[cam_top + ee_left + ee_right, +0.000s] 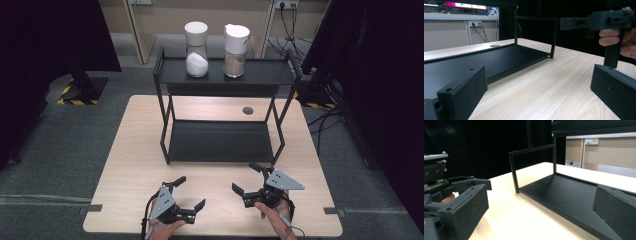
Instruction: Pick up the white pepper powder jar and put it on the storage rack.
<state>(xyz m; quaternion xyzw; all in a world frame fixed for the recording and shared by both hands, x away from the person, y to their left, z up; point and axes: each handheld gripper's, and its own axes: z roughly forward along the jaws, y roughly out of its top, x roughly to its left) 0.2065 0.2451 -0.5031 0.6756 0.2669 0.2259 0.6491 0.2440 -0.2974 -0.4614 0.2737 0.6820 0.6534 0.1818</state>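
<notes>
Black 2-tier rack (225,75) on worktop (125,165); 2 jars, white-filled (196,42) and brown-filled (235,45), on top. Left claw (189,194), right claw (246,178): wide open, empty. Nothing begun.

A pale wood table (130,150) stands on grey carpet (75,135). Black curtains (45,45) hang at both sides. Behind runs a beige wall (165,15) with a socket (286,4) and trailing cables (290,30). Hazard tape (70,101) marks a stand's foot off the table's far left corner.

Two white-lidded jars (197,49) upright atop black shelf (225,75)
</notes>
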